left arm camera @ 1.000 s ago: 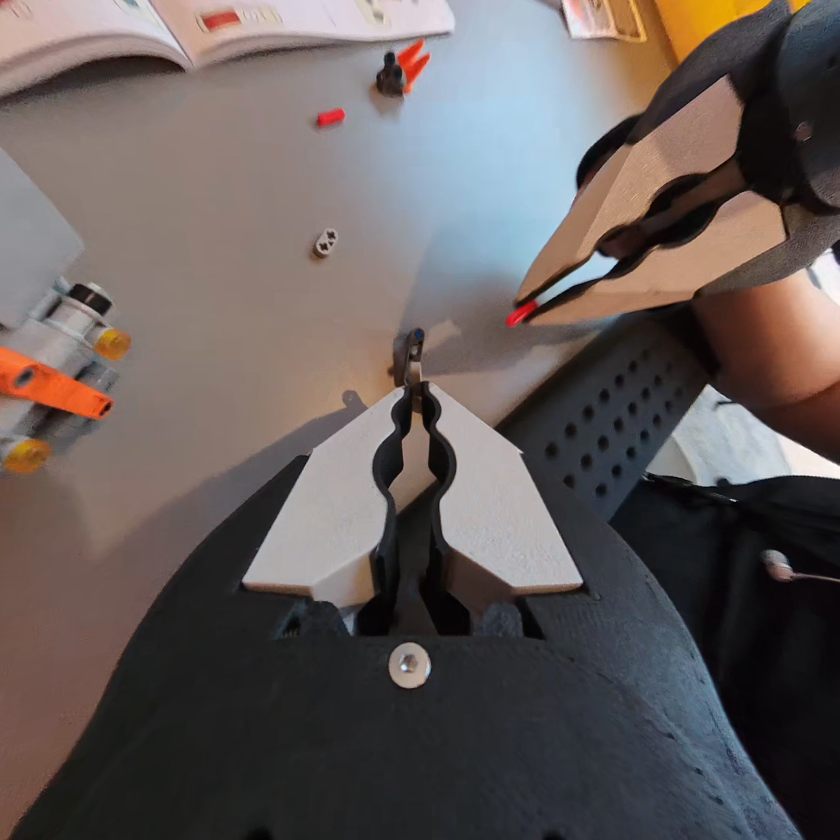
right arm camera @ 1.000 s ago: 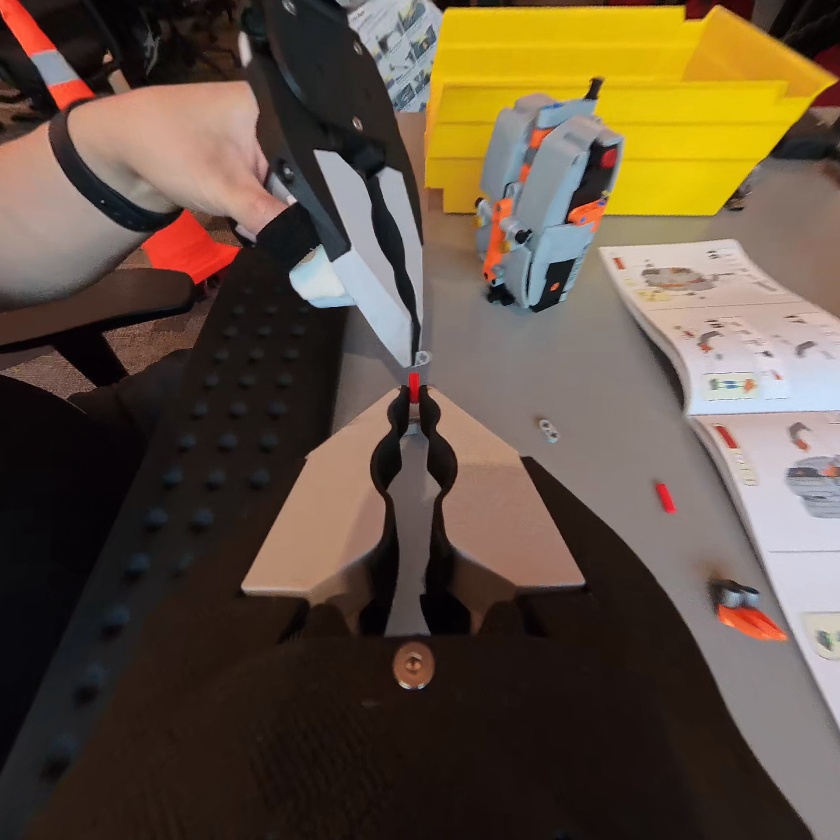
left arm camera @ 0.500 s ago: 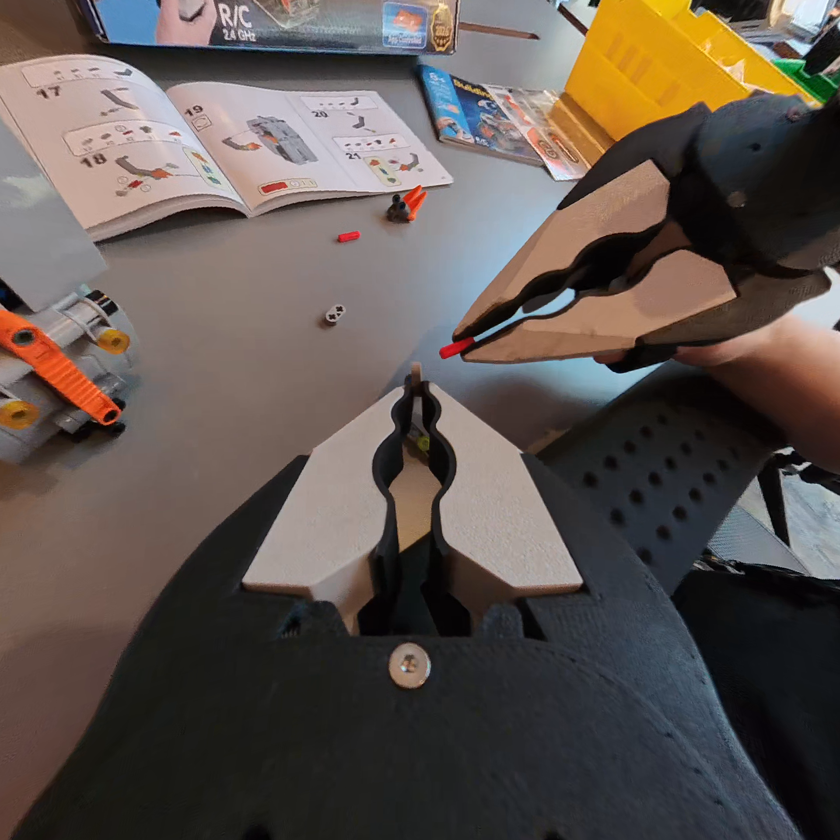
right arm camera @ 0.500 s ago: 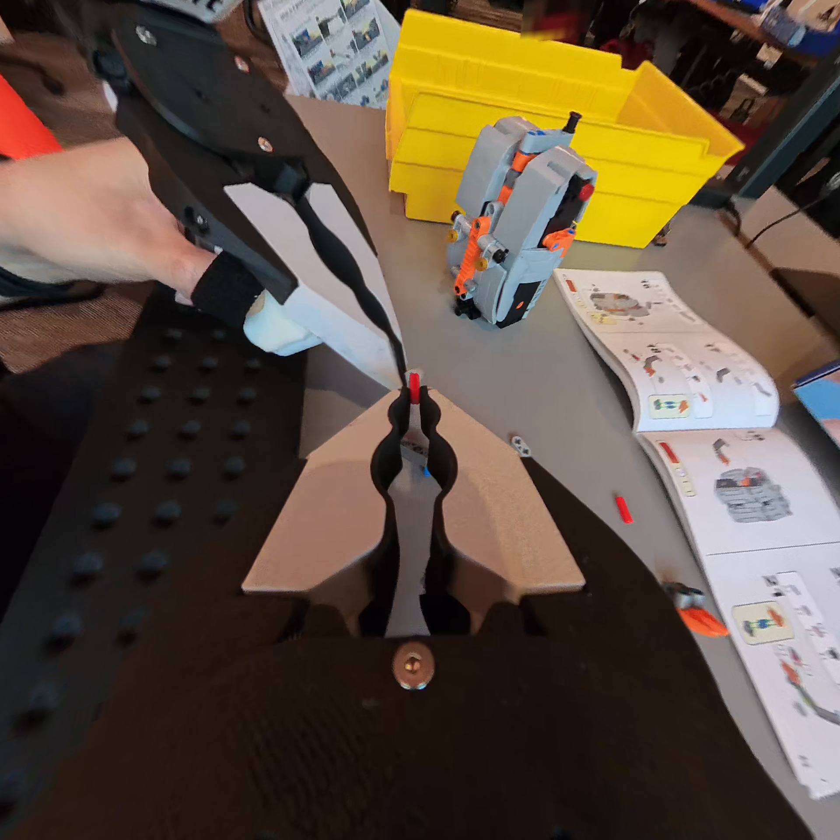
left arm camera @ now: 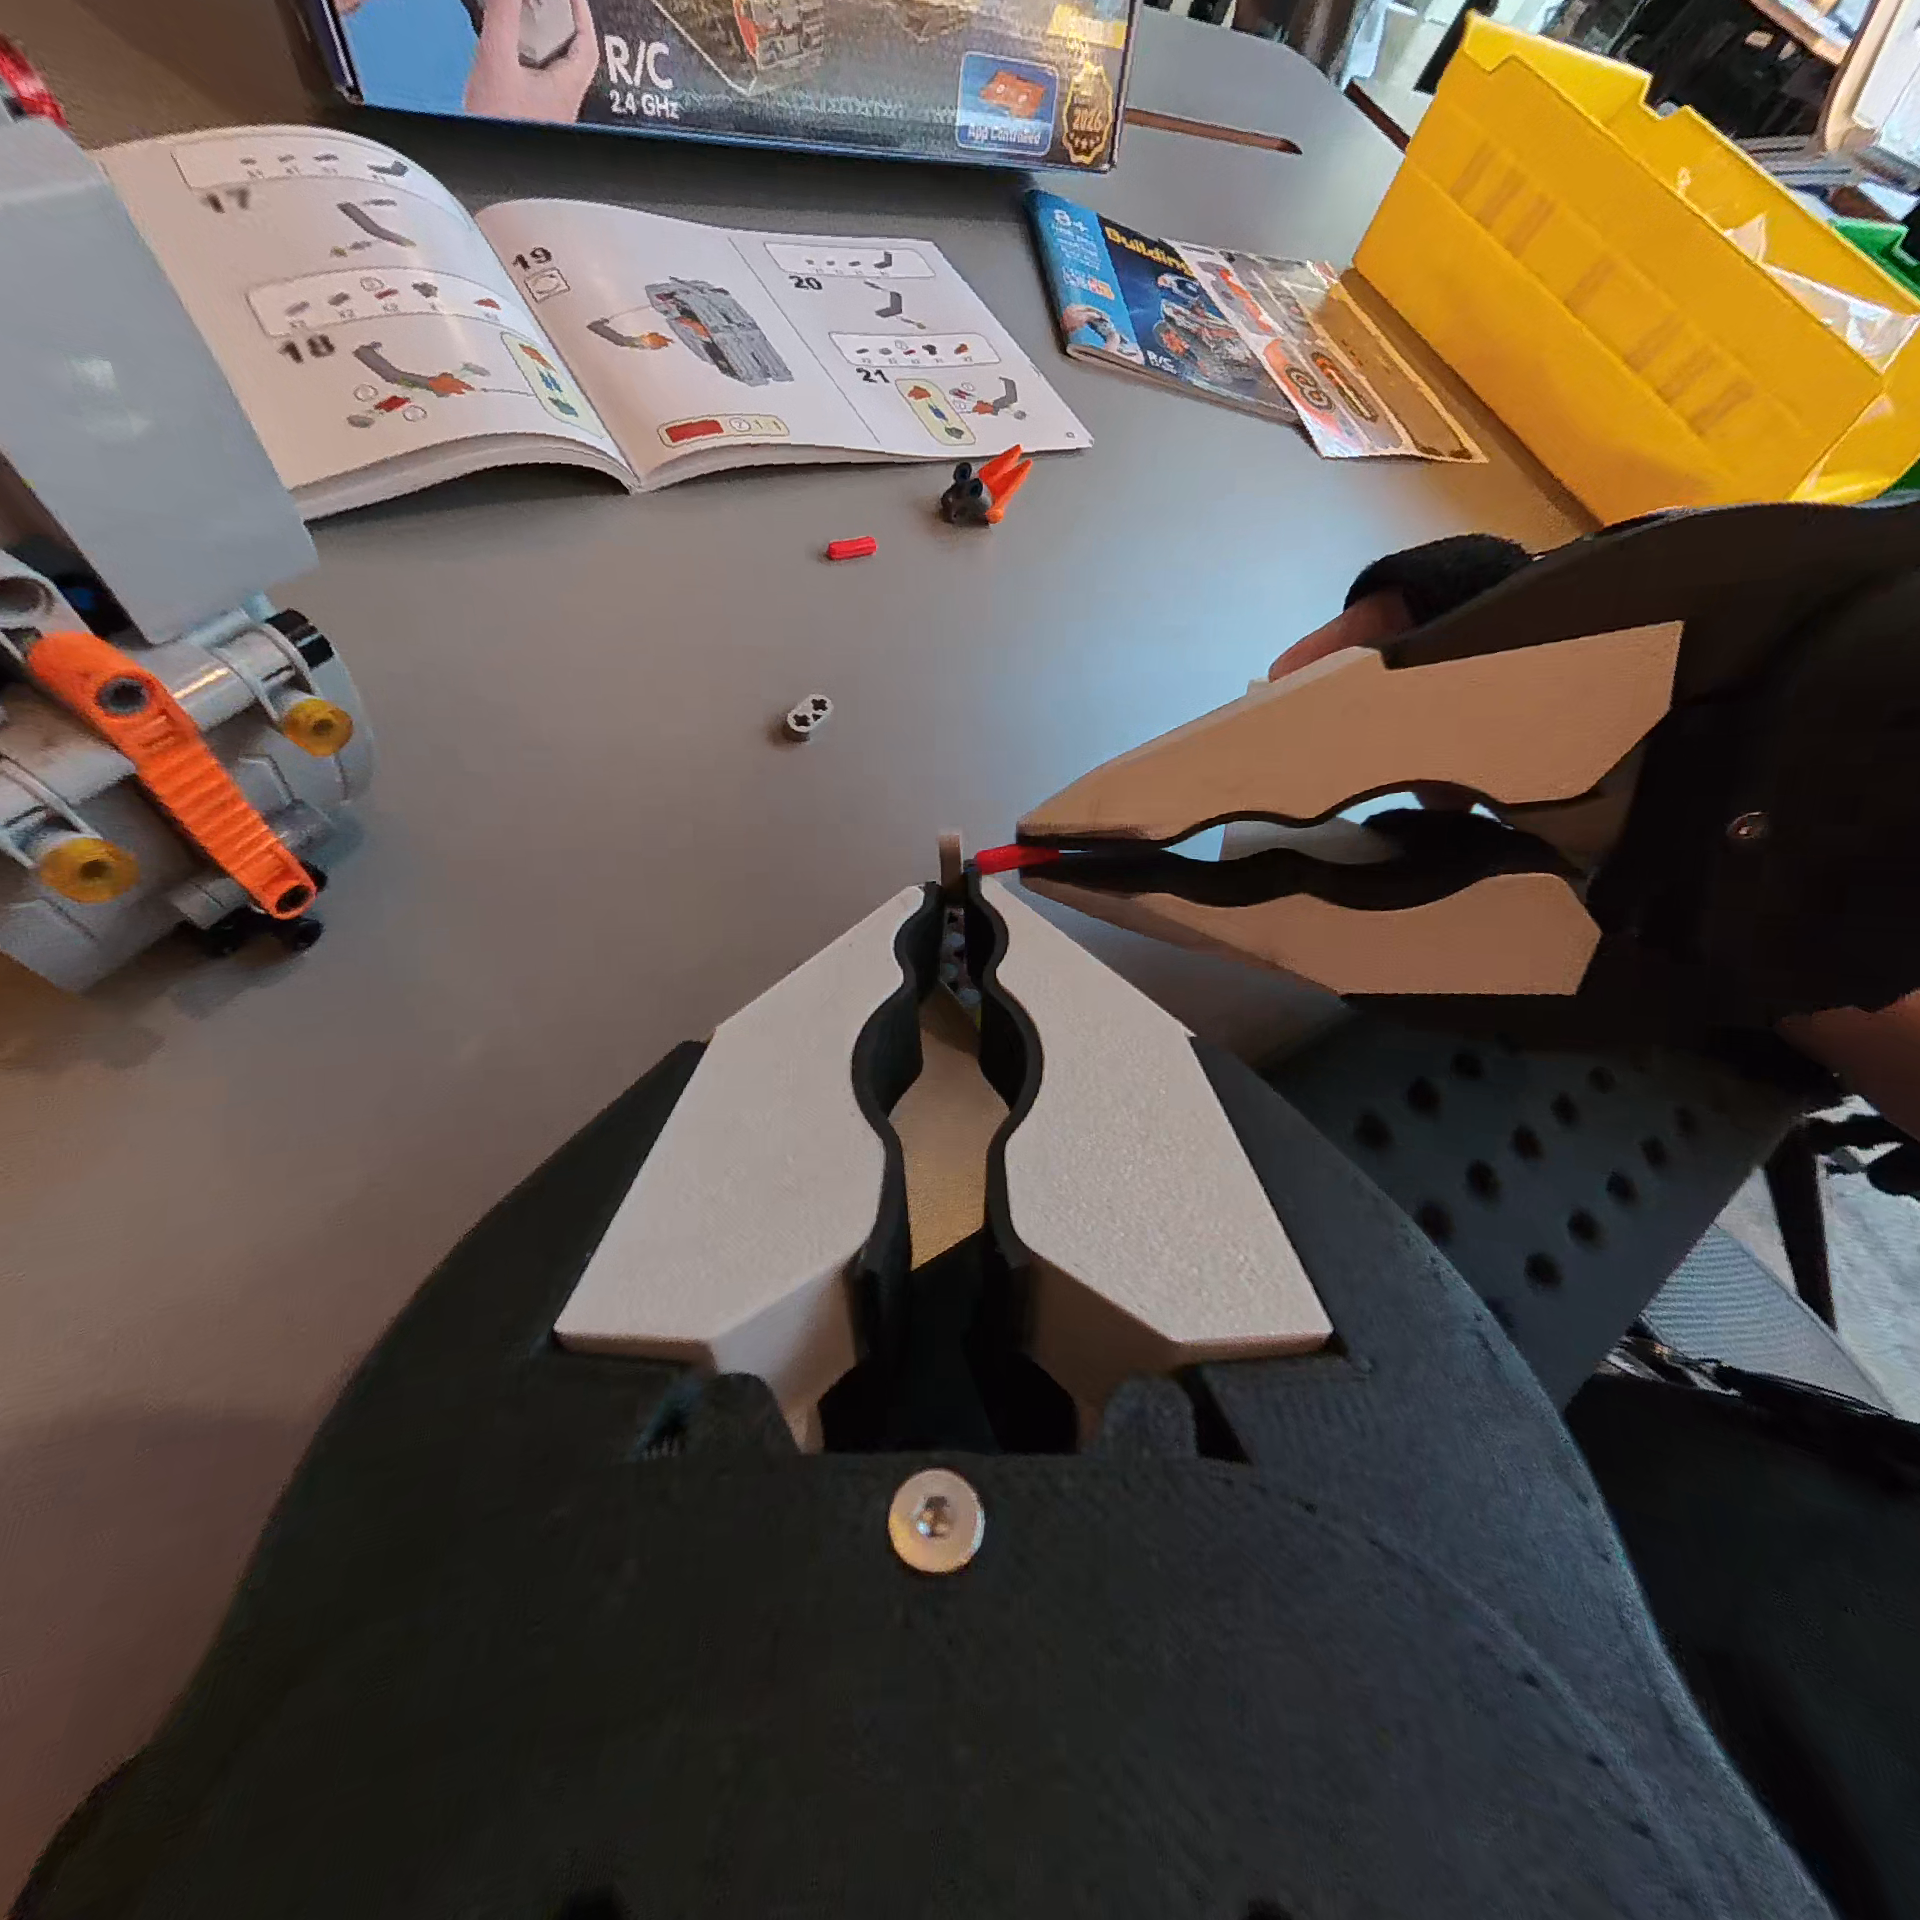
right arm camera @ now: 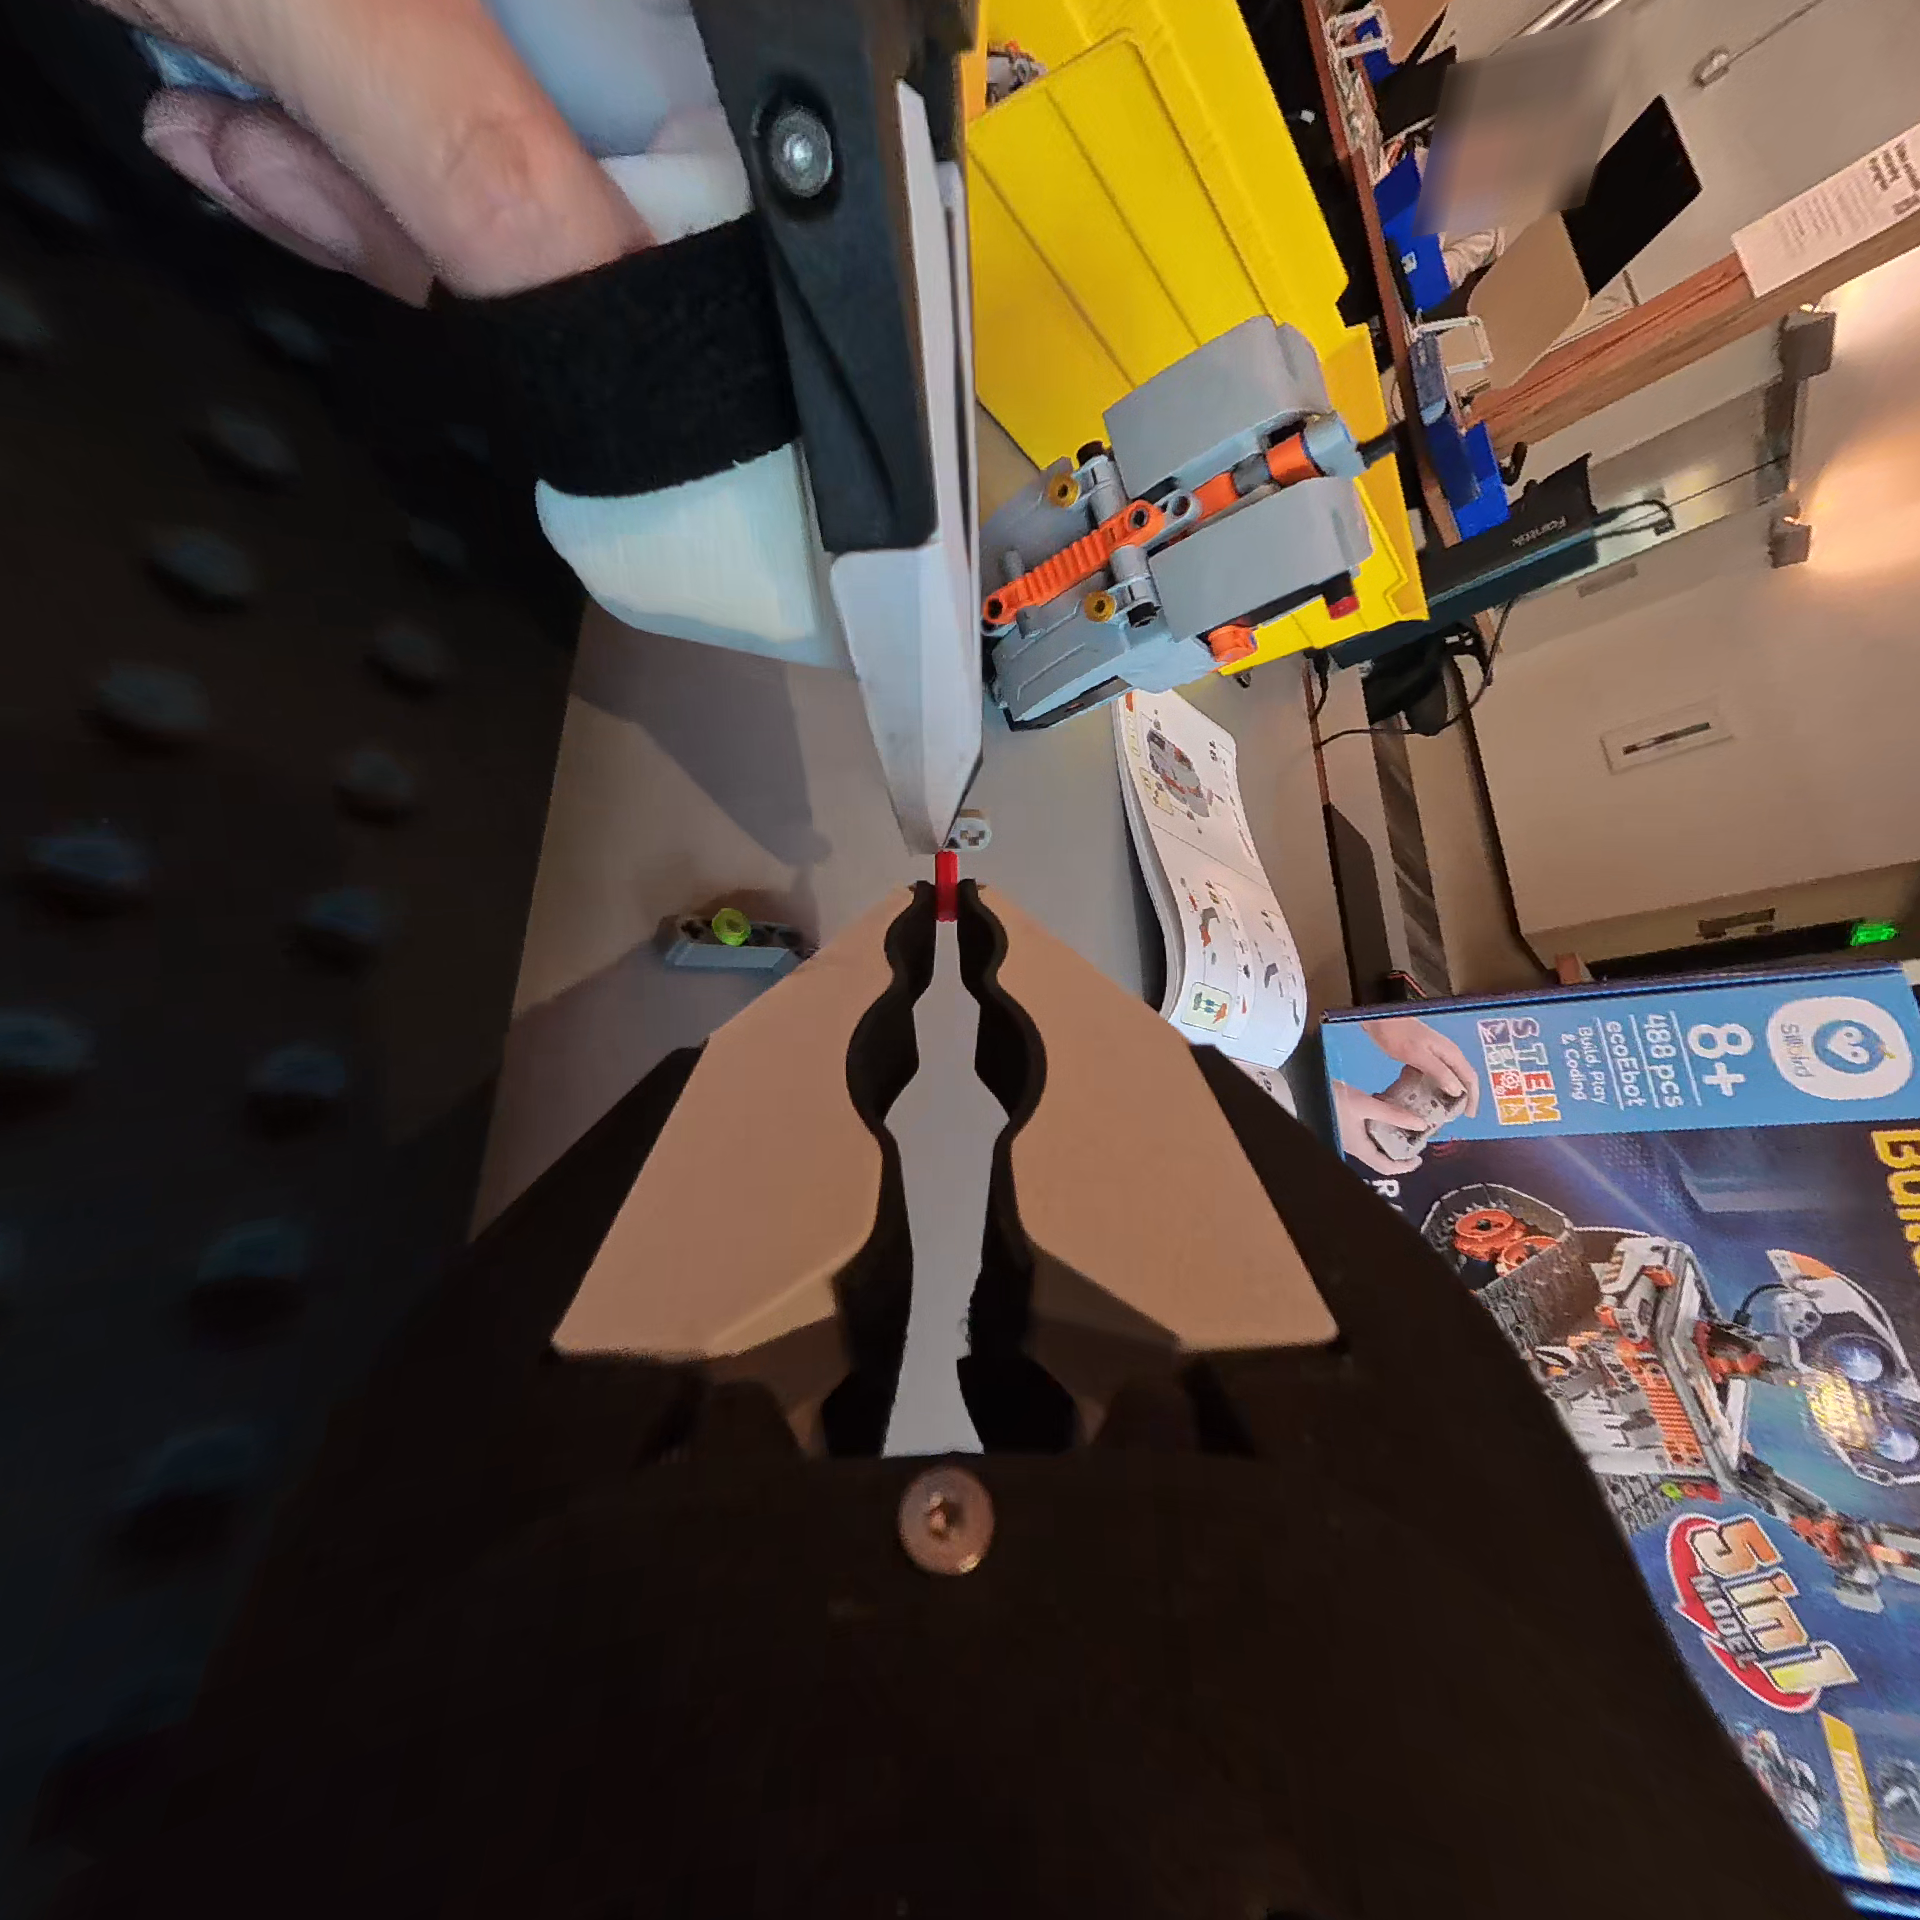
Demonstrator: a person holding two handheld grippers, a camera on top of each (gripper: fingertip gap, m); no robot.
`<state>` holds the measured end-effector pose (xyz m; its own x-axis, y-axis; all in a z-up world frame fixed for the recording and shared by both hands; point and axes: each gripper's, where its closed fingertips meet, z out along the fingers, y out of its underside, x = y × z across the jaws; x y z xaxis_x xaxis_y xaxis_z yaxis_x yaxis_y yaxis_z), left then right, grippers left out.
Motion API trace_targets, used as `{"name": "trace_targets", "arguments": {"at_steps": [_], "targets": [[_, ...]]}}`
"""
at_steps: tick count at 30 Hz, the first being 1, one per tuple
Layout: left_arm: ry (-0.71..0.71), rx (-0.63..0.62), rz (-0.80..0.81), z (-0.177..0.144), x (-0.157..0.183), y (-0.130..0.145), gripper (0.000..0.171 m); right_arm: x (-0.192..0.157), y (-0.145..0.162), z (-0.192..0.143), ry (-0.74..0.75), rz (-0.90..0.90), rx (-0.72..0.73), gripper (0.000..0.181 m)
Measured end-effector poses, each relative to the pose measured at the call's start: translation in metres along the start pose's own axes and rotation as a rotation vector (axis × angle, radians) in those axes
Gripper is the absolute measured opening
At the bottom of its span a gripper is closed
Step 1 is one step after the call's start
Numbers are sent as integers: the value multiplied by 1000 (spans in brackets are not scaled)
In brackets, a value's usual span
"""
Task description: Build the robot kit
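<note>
Red plastic, a short pin (left arm camera: 1013, 858), sticks out from the tips of the right gripper (left arm camera: 1023, 854), whose 2 fingers are clenched on it. The pin's free end meets a small grey connector piece (left arm camera: 950, 858) pinched at the tips of the left gripper (left arm camera: 948, 894), which is likewise closed around its part. In the right wrist view the same pin (right arm camera: 945, 885) stands between that gripper's fingertips (right arm camera: 943, 902), pointing at the grey piece (right arm camera: 970, 833) under the left gripper (right arm camera: 940, 821); the 2 parts look touching or very nearly so. Both tools hang above the grey table (left arm camera: 582, 831), near its edge, beside a black perforated chair seat (left arm camera: 1507, 1174).

On the table lie another red pin (left arm camera: 851, 548), a grey 2-hole connector (left arm camera: 807, 717) and a small black-and-orange piece (left arm camera: 982, 490). An open instruction booklet (left arm camera: 582, 332) lies behind them, with a blue product box (left arm camera: 748, 73) farther back. A partly built grey and orange model (left arm camera: 156, 748) stands to the left, and a yellow bin (left arm camera: 1621, 312) sits at the right. A grey beam with a green peg (right arm camera: 732, 938) lies near the table edge.
</note>
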<state>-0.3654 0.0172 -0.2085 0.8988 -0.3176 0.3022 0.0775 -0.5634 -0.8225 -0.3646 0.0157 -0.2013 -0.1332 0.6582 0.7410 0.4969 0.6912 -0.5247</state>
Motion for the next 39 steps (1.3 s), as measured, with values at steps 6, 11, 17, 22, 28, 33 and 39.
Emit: {"name": "trace_targets", "arguments": {"at_steps": [6,11,17,22,28,33,39], "targets": [[-60,-15,62,2,-1,2,2,-1,2,2,11,-6,-18,3],[-59,-19,58,2,-2,3,2,0,1,3,15,6,-21,3],[-67,-30,65,4,-2,4,2,1,1,3,20,11,-20,3],[-84,-48,84,5,-2,7,2,-1,2,4,18,-4,-32,3],[-134,-29,136,3,-3,4,2,1,0,4,-97,323,22,3],[-184,-10,195,1,-3,1,2,3,-1,3,-175,536,56,3],[-186,21,200,-1,-1,-3,2,7,-3,2,-193,626,83,3]]}}
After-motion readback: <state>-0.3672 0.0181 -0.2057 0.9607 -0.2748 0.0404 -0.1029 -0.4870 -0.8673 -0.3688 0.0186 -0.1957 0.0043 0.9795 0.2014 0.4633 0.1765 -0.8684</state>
